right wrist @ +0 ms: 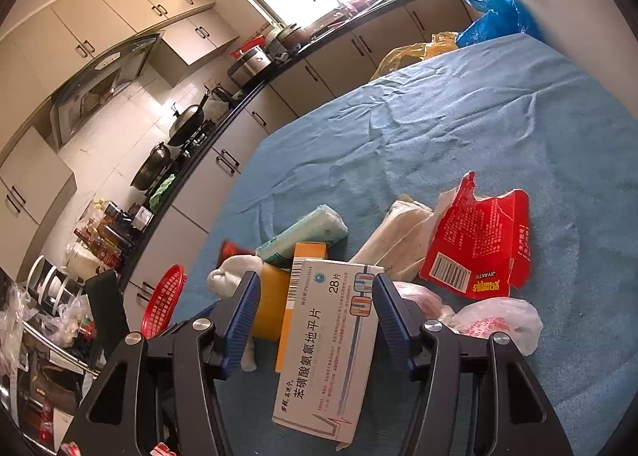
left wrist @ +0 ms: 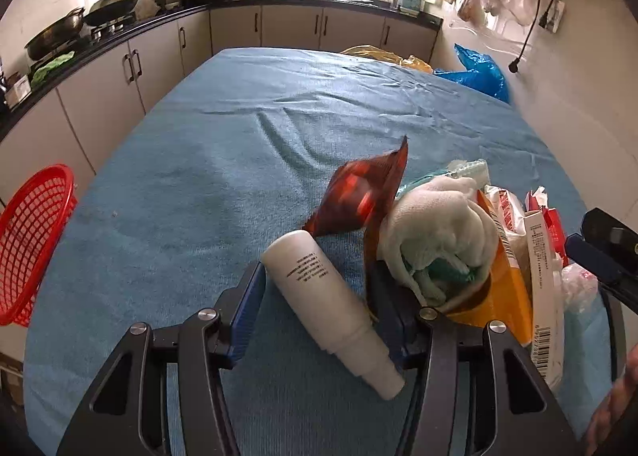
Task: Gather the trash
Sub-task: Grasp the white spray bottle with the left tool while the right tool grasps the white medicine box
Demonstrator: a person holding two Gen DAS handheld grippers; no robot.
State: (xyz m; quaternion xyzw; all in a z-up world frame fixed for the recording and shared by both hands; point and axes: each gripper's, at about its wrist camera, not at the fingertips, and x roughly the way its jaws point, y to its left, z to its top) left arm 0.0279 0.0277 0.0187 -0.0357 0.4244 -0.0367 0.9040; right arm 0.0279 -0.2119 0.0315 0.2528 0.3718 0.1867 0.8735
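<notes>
One white bottle (left wrist: 333,312) lies slantwise between the left gripper (left wrist: 319,308)'s parted fingers. Right gripper (right wrist: 315,316), at 6 o'clock, brackets a pill box (right wrist: 331,348), grip unclear. Blue cloth (left wrist: 199,184) covers the kitchen table.

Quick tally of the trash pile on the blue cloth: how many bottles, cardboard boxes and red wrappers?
Bottles: 1, white plastic bottle
Cardboard boxes: 2, white medicine box, orange box
Red wrappers: 2, dark red foil wrapper, torn bright red packet
Total: 5
</notes>
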